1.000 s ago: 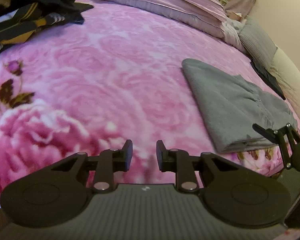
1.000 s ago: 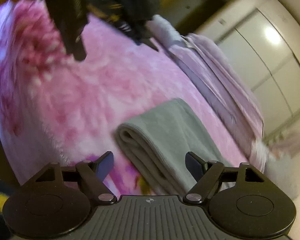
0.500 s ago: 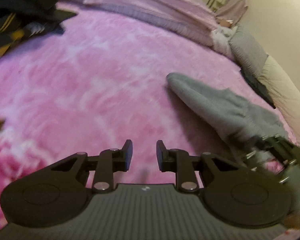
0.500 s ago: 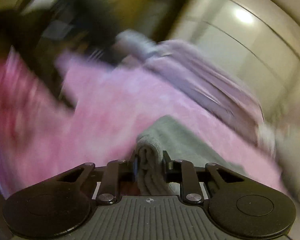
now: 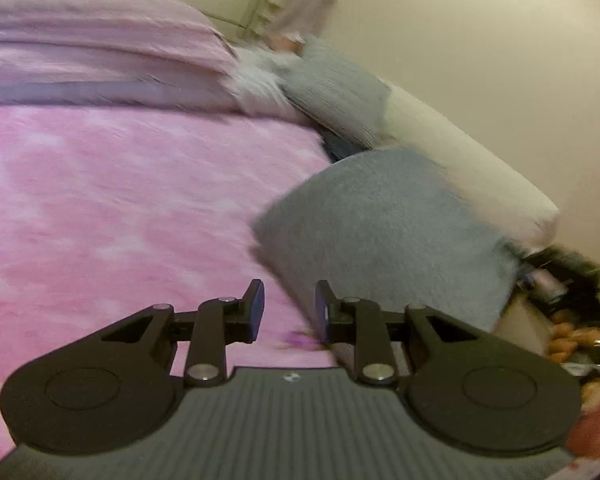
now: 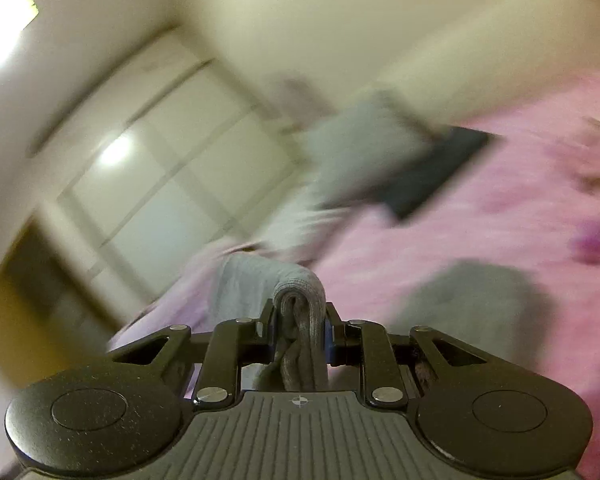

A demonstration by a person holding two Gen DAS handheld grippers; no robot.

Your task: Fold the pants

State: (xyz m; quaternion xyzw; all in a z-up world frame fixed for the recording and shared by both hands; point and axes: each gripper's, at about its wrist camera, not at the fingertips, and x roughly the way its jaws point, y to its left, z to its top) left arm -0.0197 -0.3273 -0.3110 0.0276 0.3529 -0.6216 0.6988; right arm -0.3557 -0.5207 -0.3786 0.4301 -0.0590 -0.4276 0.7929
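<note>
The folded grey pants [image 5: 380, 232] hang lifted above the pink blanket [image 5: 120, 208], right of and just beyond my left gripper [image 5: 288, 308]. The left jaws stand a little apart and are opening, with nothing between them. In the right wrist view my right gripper [image 6: 300, 320] is shut on the thick folded edge of the grey pants [image 6: 296, 280], and the layers bulge out over the pads. That view is rolled and blurred. The pants' shadow [image 6: 468, 300] falls on the blanket below.
Folded lilac bedding [image 5: 100, 56] lies along the back of the bed. A grey pillow [image 5: 336, 92] and a cream bolster [image 5: 460, 160] line the wall side, with a dark flat item [image 6: 432, 168] next to them. Wardrobe doors [image 6: 172, 152] stand beyond. Clutter sits past the bed's right edge.
My right gripper closed on the pants' folded edge and lifted them off the blanket while rolling over. The left gripper swung right towards the pillows, still holding nothing.
</note>
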